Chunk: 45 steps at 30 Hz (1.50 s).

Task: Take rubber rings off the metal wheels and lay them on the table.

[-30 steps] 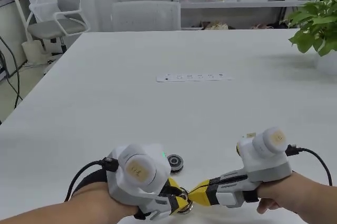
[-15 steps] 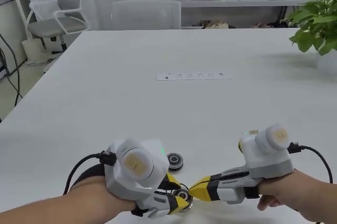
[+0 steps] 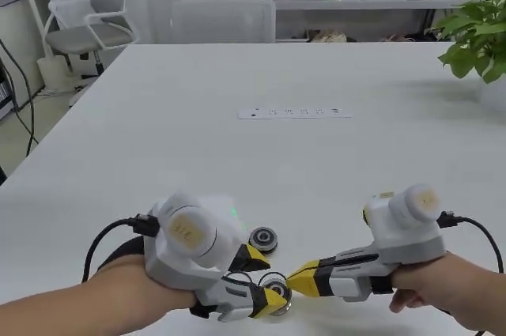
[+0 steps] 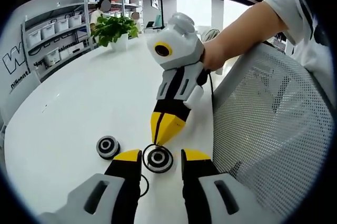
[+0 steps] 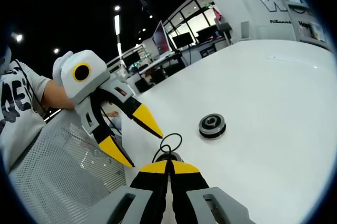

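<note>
Near edge of the table (image 3: 237, 162), close to the person: left gripper (image 3: 267, 279) open, yellow jaws standing either side of a metal wheel (image 4: 158, 159) that lies flat between them. Right gripper (image 5: 169, 167) comes in from the opposite side, jaws pressed together at that wheel's rim, pinching the thin black rubber ring (image 5: 171, 140), which stands up in a loose loop off the wheel. Second wheel (image 3: 263, 239) lies flat just beyond, apart from both grippers, its dark ring on.
</note>
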Motion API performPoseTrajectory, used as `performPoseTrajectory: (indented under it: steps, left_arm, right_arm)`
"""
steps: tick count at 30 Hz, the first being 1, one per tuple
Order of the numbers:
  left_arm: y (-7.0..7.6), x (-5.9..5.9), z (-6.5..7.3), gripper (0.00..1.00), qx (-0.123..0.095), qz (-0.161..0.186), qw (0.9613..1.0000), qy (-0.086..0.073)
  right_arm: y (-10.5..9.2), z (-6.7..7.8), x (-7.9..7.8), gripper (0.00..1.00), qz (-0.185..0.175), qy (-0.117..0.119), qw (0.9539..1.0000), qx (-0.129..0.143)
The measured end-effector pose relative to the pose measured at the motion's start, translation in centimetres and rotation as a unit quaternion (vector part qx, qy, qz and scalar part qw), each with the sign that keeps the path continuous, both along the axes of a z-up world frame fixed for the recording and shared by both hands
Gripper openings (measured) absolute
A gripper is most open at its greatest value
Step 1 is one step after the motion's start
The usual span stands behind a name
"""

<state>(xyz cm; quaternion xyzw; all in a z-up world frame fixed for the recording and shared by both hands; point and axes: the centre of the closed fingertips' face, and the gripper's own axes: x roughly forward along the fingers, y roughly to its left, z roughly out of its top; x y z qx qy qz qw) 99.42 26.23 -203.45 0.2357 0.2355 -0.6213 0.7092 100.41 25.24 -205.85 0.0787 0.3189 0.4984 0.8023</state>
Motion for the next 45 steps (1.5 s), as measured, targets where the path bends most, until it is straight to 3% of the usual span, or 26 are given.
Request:
performPoseTrajectory:
  steps: [14, 22, 27, 35, 45]
  left_arm:
    - [1.5, 0.2, 2.4, 0.36, -0.03, 0.017, 0.9994, -0.006]
    - [2.5, 0.4, 3.0, 0.41, -0.04, 0.033, 0.9986, -0.007]
    - [3.1, 0.7, 3.6, 0.53, -0.052, 0.049, 0.9974, -0.008]
    - [4.1, 0.7, 4.1, 0.58, -0.065, 0.063, 0.9959, -0.001]
    - [5.4, 0.9, 4.4, 0.61, -0.069, 0.078, 0.9945, -0.007]
  right_arm:
    - [-0.1, 0.8, 0.4, 0.0, -0.008, -0.005, 0.9999, 0.009]
    - [0.1, 1.3, 0.5, 0.0, -0.008, -0.009, 0.9998, 0.014]
    - [0.0, 1.8, 0.7, 0.0, -0.013, -0.012, 0.9996, 0.02]
    - [-0.1, 2.6, 1.2, 0.0, -0.019, -0.018, 0.9993, 0.026]
    - [0.4, 3.4, 1.6, 0.0, -0.016, -0.022, 0.9991, 0.032]
